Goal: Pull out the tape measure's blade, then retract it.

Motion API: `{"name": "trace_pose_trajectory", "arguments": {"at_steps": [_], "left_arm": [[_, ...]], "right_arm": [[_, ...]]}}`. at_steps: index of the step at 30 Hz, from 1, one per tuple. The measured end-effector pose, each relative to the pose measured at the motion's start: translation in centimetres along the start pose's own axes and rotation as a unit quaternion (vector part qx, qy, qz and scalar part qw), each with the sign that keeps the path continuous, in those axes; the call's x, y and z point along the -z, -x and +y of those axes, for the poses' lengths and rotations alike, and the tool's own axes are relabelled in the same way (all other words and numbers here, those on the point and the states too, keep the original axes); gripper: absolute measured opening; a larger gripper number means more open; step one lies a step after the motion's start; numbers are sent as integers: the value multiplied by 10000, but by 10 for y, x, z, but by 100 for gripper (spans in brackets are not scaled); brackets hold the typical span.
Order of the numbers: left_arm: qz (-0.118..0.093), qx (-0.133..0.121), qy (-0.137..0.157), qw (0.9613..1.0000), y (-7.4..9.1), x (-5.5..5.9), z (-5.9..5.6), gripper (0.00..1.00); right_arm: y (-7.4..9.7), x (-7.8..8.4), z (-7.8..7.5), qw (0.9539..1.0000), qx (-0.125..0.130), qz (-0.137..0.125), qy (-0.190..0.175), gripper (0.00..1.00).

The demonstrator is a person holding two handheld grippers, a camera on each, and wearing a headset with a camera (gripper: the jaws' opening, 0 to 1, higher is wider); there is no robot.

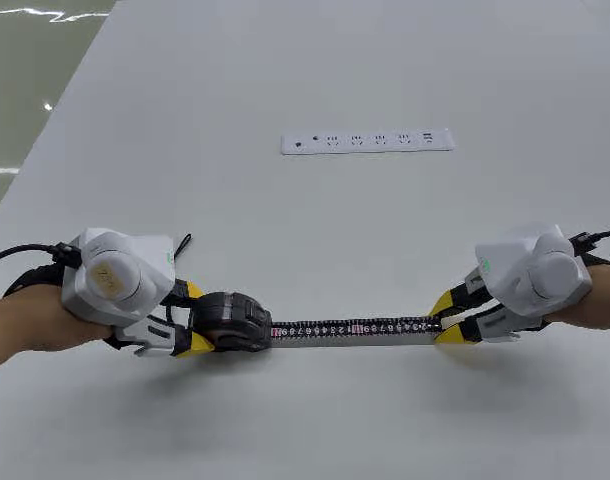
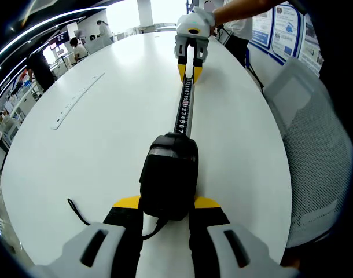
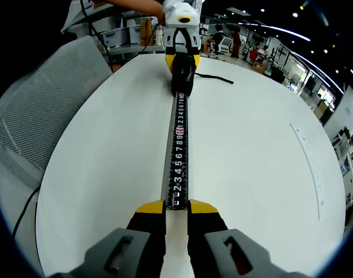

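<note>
Tape measure sits at the near edge of the white table (image 1: 285, 220). Its black case (image 1: 232, 320) is on the left and the blade (image 1: 355, 328) runs right from it, low over the tabletop. Left gripper (image 1: 193, 318) is clamped across the case from both sides, probably to anchor the body so the spring can't drag it along. Right gripper (image 1: 445, 320) is closed on the blade's free end, jaws pinched on the tip, which keeps the blade straight and taut between the two hands. Judged from this, the pull-out is done or nearly so and the retract is not yet done. Letting the right end go abruptly could make the blade whip back, so a guided return looks safer. Head view gives the overall layout: both grippers are level with each other and well apart, with a white power strip (image 1: 367, 141) far across the table, away from the work. Left gripper view adds the case's thin black wrist cord (image 2: 78, 211) lying loose on the table beside the jaws. Right gripper view shows the printed numbers on the blade, readable right up to the pinched tip, and a grey mesh chair (image 3: 32, 127) past the table edge.
</note>
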State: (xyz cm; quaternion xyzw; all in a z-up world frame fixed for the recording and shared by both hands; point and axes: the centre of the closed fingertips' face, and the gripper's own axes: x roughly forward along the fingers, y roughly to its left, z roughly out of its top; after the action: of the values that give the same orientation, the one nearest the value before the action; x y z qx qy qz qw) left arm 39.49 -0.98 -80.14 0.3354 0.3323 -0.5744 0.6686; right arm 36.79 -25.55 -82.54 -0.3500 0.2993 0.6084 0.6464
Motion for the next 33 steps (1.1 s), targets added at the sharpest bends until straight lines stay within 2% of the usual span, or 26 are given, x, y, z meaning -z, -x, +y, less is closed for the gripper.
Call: {"name": "trace_pose_trajectory", "arguments": {"at_steps": [33], "left_arm": [[12, -9, 1, 10000, -1, 0, 0, 25]], "right_arm": [[7, 13, 0, 9999, 5, 101, -36, 12]]}}
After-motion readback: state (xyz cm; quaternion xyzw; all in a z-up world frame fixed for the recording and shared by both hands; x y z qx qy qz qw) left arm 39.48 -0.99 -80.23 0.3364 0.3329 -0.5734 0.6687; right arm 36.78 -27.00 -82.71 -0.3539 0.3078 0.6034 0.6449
